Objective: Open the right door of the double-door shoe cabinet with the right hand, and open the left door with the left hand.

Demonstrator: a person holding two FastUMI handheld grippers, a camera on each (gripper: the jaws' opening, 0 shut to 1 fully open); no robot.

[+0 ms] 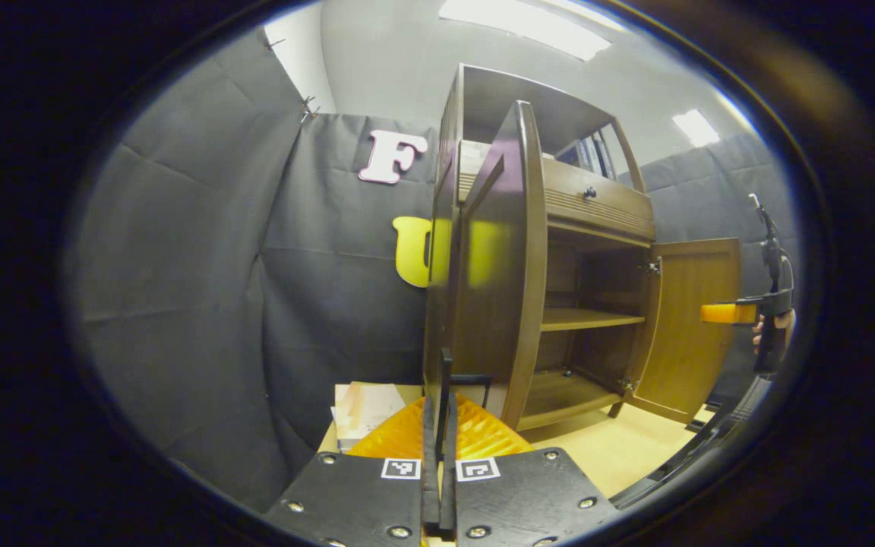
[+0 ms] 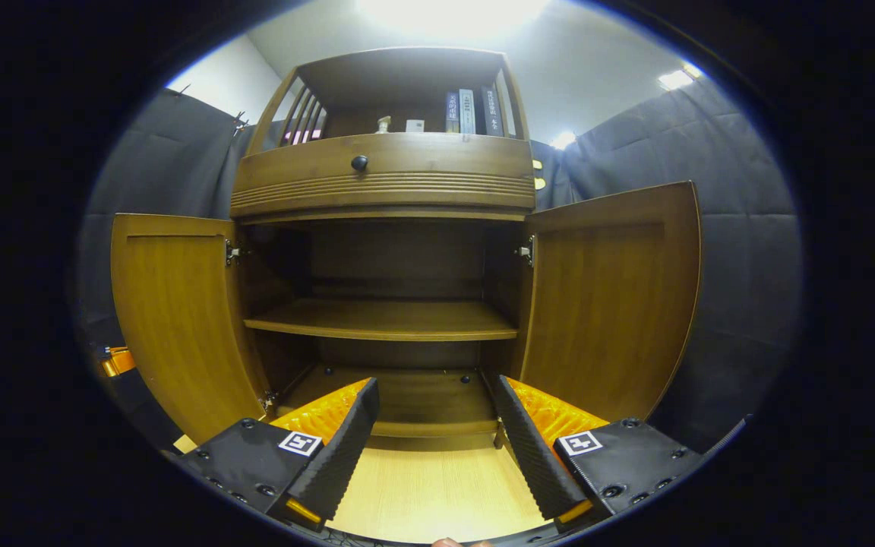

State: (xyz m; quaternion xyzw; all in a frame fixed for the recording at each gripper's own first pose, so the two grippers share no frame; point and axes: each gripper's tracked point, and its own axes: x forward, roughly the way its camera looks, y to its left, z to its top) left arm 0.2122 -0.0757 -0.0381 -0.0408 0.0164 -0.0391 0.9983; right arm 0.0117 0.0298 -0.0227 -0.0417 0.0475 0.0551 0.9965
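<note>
The brown shoe cabinet (image 2: 384, 175) stands with both doors swung out. In the right gripper view the left door (image 2: 179, 319) and the right door (image 2: 612, 304) flank an inner shelf (image 2: 384, 319) with nothing on it. My right gripper (image 2: 431, 387) is open in front of the cabinet's base, holding nothing. In the left gripper view the left door (image 1: 498, 266) is seen edge-on, close by. My left gripper (image 1: 443, 365) is shut on that door's thin dark handle (image 1: 472, 377). Farther right are the right door (image 1: 692, 327) and the right gripper (image 1: 718, 313), held by a hand.
A drawer with a round knob (image 2: 359, 162) sits above the doors, and books (image 2: 468, 110) stand on the top shelf. Pale papers or boxes (image 1: 365, 410) lie on the wooden floor (image 2: 437, 486) left of the cabinet. Black cloth walls stand close around.
</note>
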